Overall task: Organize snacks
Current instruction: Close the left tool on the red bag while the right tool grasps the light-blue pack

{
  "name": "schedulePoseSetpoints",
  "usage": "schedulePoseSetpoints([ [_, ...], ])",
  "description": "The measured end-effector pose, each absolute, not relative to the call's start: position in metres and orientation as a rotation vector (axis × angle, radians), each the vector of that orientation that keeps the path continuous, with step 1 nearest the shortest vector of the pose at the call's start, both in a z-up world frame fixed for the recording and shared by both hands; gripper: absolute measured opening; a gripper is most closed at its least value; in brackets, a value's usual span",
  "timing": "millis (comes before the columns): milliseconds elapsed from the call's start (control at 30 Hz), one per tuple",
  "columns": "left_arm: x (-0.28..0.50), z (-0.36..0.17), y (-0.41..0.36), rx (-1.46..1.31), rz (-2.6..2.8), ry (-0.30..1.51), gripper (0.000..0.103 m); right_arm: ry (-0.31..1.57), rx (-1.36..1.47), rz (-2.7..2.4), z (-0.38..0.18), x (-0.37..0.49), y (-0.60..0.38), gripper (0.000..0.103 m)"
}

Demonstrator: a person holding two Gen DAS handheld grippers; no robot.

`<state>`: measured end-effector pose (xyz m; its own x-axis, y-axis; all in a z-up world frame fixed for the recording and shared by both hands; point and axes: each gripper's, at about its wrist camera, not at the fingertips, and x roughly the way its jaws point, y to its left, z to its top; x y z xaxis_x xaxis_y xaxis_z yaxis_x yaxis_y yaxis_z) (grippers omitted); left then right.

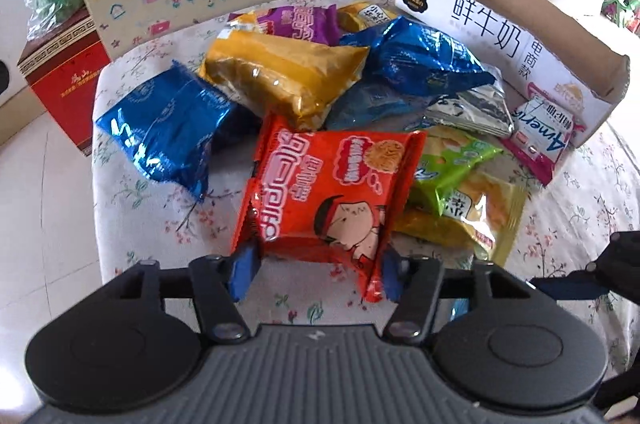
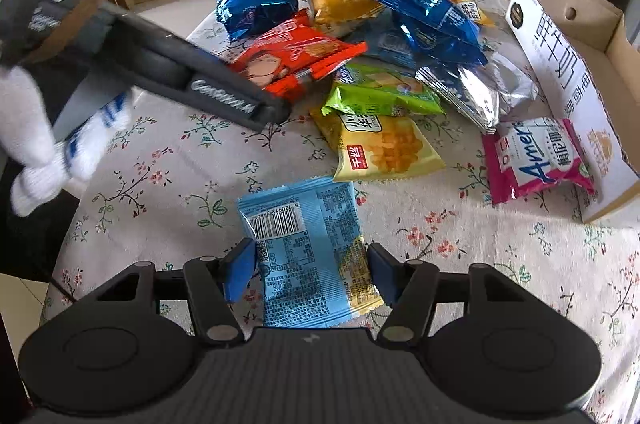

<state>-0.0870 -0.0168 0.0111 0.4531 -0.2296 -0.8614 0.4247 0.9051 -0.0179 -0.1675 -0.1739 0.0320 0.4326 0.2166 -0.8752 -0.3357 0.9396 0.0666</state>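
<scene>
left tool [image 1: 316, 268]: blue pads clamped on the near edge of the red noodle-snack packet [image 1: 332, 192], one pad at each side of it; the packet's sides are folded inward where the pads meet it. the packet stretches away from the tool toward the snack heap, its far end close against a yellow packet [image 1: 280, 72].

right tool [image 2: 310, 274]: blue pads set at either side of a light blue packet [image 2: 304, 244], barcode side up, lying on the worktop; the pads sit right at its edges, but whether they press on it cannot be told. this packet lies apart from the heap, nearest of all to the tool.

worktop [image 2: 160, 168]: round, covered in a floral cloth.

heap, far of both tools: shiny blue packet [image 1: 160, 132] at left; second blue foil packet [image 1: 420, 56] farther right; purple packet [image 1: 300, 20] at the far side; silver packet [image 1: 472, 108] to the right; green packet [image 2: 380, 92] overlapping a pale yellow packet [image 2: 384, 148] just near of it.

right side: pink-and-white packet [image 2: 536, 156] touching the near end of an open white cardboard milk box [image 2: 568, 80], which stands along the worktop's right edge.

person: a white-gloved hand [image 2: 40, 132] holds the left tool, seen at the left of the right wrist view.

off the worktop, far left: red carton [image 1: 68, 80] on the floor.
</scene>
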Motion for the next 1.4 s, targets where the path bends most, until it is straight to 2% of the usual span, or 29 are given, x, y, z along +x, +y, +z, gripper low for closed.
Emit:
schedulePoseSetpoints([
  [67, -0.089, 0.015, -0.014, 0.236, -0.401, 0.987, 0.089, 1.076, -0.109, 0.342, 0.032, -0.167, -0.176, 0.067],
  [133, -0.089, 0.019, -0.014, 0.278, -0.396, 0.948, 0.096, 1.079, -0.097, 0.339, 0.032, -0.165, -0.178, 0.067],
  [333, -0.078, 0.013, -0.016, 0.271, -0.416, 0.947, 0.100, 1.084, -0.081, 0.330, 0.033, -0.165, -0.180, 0.068],
  [400, -0.075, 0.008, -0.020, 0.285, -0.407, 0.944, 0.097, 1.085, -0.076, 0.329, 0.033, -0.165, -0.180, 0.068],
  [433, -0.075, 0.007, -0.022, 0.290, -0.409, 0.936, 0.093, 1.085, -0.072, 0.329, 0.033, -0.164, -0.181, 0.068],
  [467, -0.076, 0.006, -0.024, 0.291, -0.419, 0.940, 0.084, 1.086, -0.066, 0.329, 0.033, -0.164, -0.182, 0.068],
  [667, -0.088, 0.010, -0.033, 0.322, -0.436, 0.931, 0.060, 1.086, -0.047, 0.328, 0.036, -0.164, -0.186, 0.067],
  [800, -0.092, 0.019, -0.026, 0.262, -0.429, 0.932, 0.058, 1.065, 0.004, 0.316, 0.045, -0.165, -0.195, 0.066],
  [1033, -0.096, 0.034, -0.013, 0.157, -0.421, 0.911, 0.044, 1.028, 0.069, 0.293, 0.058, -0.166, -0.209, 0.064],
  [1133, -0.096, 0.033, -0.012, 0.147, -0.412, 0.918, 0.043, 1.021, 0.090, 0.287, 0.060, -0.164, -0.213, 0.062],
  [1300, -0.094, 0.023, -0.022, 0.230, -0.384, 0.899, 0.059, 1.033, 0.100, 0.279, 0.057, -0.160, -0.211, 0.062],
  [1367, -0.093, 0.016, -0.031, 0.295, -0.353, 0.900, 0.082, 1.037, 0.105, 0.277, 0.056, -0.160, -0.211, 0.062],
  [1400, -0.093, 0.011, -0.037, 0.336, -0.341, 0.896, 0.085, 1.041, 0.109, 0.276, 0.055, -0.158, -0.211, 0.062],
])
